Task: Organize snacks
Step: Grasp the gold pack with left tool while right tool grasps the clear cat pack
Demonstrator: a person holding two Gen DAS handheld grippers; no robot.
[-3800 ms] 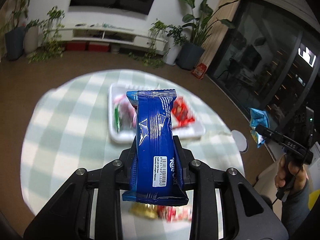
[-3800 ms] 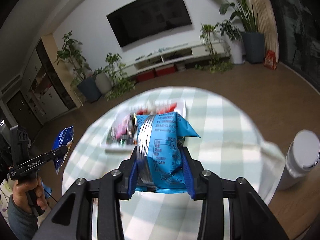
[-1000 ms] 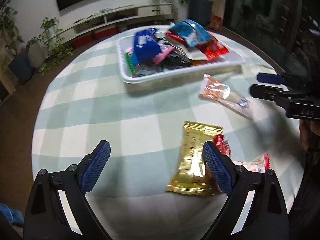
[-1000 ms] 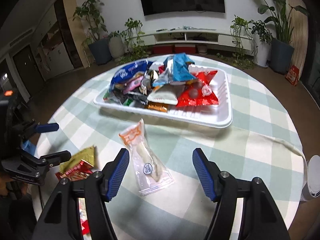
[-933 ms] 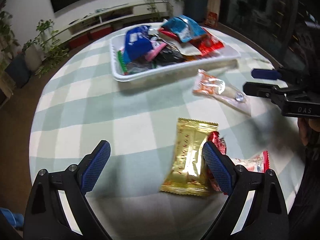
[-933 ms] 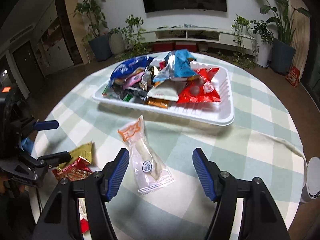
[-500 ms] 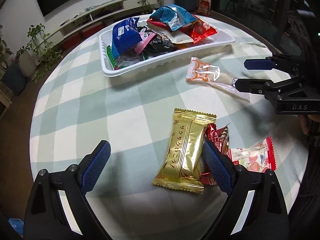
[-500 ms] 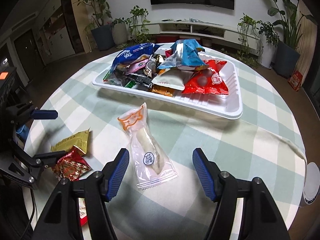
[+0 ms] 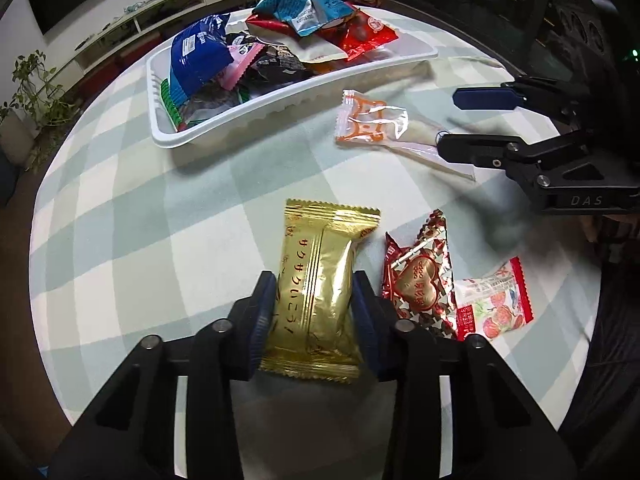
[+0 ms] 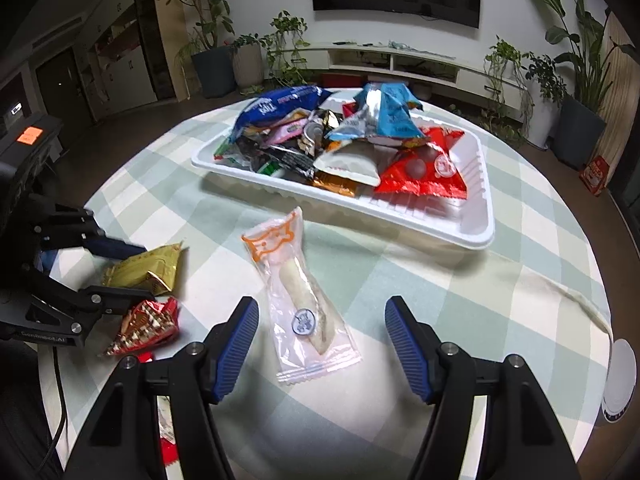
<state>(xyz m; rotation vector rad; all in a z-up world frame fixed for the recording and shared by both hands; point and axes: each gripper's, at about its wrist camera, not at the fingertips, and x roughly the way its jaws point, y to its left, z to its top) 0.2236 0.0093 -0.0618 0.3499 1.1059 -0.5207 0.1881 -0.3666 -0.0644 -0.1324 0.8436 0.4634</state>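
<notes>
Checked round table [image 9: 132,208] with the white tray [image 9: 280,100] at 12 o'clock: the left gripper [image 9: 314,312], jaws just closed, clamps the gold packet [image 9: 316,296], which may slip since foil is slick, while the right gripper [image 10: 320,340] stands wide over the clear sausage packet [image 10: 300,300].

Bench cloth [image 9: 132,216]: pale green and white check.
Tray [image 10: 476,216]: white.
Packet in my left gripper [image 9: 314,312]: gold foil [image 9: 320,280], red lettering.
My gripper pads [image 10: 236,344]: blue, ribbed; frames black.
Long packet [image 10: 300,296]: clear, orange cat print.
Heart packet [image 9: 420,280]: red and silver.
Tray top [image 10: 390,114]: light blue bag.
</notes>
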